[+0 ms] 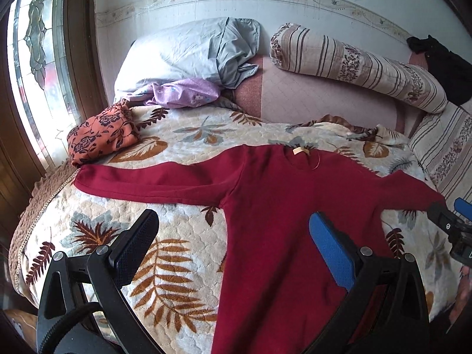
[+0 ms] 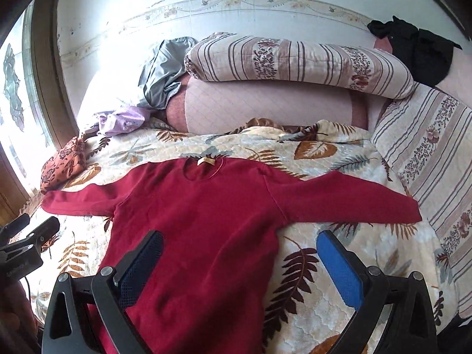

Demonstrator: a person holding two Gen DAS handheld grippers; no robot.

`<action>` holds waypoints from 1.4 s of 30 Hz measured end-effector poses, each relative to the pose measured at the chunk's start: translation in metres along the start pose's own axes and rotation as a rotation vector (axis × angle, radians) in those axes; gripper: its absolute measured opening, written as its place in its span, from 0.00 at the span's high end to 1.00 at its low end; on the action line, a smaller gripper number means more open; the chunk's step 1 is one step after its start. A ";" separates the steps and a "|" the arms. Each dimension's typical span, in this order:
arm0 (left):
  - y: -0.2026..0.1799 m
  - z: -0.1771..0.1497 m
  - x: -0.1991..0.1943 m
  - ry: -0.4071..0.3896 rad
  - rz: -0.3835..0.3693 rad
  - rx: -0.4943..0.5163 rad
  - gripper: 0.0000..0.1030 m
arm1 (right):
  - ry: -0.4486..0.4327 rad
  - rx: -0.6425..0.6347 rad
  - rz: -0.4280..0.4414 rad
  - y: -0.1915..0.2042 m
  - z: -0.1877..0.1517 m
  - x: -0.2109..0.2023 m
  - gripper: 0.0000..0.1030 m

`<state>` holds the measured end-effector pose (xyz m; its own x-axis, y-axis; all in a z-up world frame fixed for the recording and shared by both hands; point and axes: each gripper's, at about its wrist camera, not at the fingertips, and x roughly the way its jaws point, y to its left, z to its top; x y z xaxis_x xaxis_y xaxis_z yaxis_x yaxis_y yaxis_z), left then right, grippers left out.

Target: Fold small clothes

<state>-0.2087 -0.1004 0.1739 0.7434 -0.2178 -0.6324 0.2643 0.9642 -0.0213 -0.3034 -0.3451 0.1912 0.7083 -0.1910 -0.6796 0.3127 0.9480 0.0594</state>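
Observation:
A dark red long-sleeved top lies flat on the leaf-patterned blanket, neck away from me, both sleeves spread out sideways. It also shows in the right wrist view. My left gripper is open and empty, held above the top's left side near the armpit. My right gripper is open and empty, above the top's right side. Part of the right gripper shows at the edge of the left wrist view, near the right cuff. The left gripper also shows in the right wrist view.
An orange floral folded cloth lies at the left sleeve's end. A grey pillow, a purple cloth and a striped bolster lie at the back. A black garment is at the far right. A window is left.

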 end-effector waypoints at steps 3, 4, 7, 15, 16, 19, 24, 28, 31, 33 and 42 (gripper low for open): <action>-0.006 0.009 -0.008 -0.018 0.007 0.004 0.00 | -0.028 -0.009 0.002 0.003 0.004 -0.006 0.00; -0.008 0.011 -0.011 -0.027 0.013 0.007 0.00 | -0.038 -0.009 -0.002 0.003 0.005 -0.008 0.00; -0.012 0.015 -0.016 -0.038 0.027 0.021 0.00 | -0.048 -0.013 -0.003 0.003 0.008 -0.010 0.00; -0.017 0.011 -0.005 -0.037 0.051 0.017 0.00 | -0.038 0.017 -0.011 0.001 0.005 -0.002 0.00; -0.017 0.011 0.000 -0.029 0.051 0.014 0.00 | -0.029 0.015 -0.010 0.002 0.006 0.002 0.00; -0.014 0.011 0.015 -0.005 0.047 0.010 0.00 | -0.029 0.012 -0.022 0.006 0.007 0.008 0.00; -0.007 0.008 0.034 0.017 0.045 -0.009 0.00 | 0.003 0.032 -0.010 0.013 0.009 0.026 0.00; -0.001 0.007 0.046 0.033 0.043 -0.020 0.00 | 0.022 0.019 -0.013 0.020 0.009 0.041 0.00; 0.005 0.006 0.053 0.044 0.046 -0.029 0.00 | 0.030 0.012 -0.017 0.026 0.008 0.049 0.00; 0.010 0.005 0.057 0.048 0.053 -0.035 0.00 | 0.039 0.011 -0.012 0.029 0.008 0.055 0.00; 0.033 0.004 0.070 0.055 0.082 -0.056 0.00 | 0.067 -0.028 -0.002 0.051 0.006 0.074 0.00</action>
<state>-0.1452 -0.0849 0.1320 0.7256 -0.1310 -0.6755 0.1681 0.9857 -0.0106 -0.2311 -0.3127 0.1483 0.6634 -0.1768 -0.7270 0.2957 0.9545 0.0376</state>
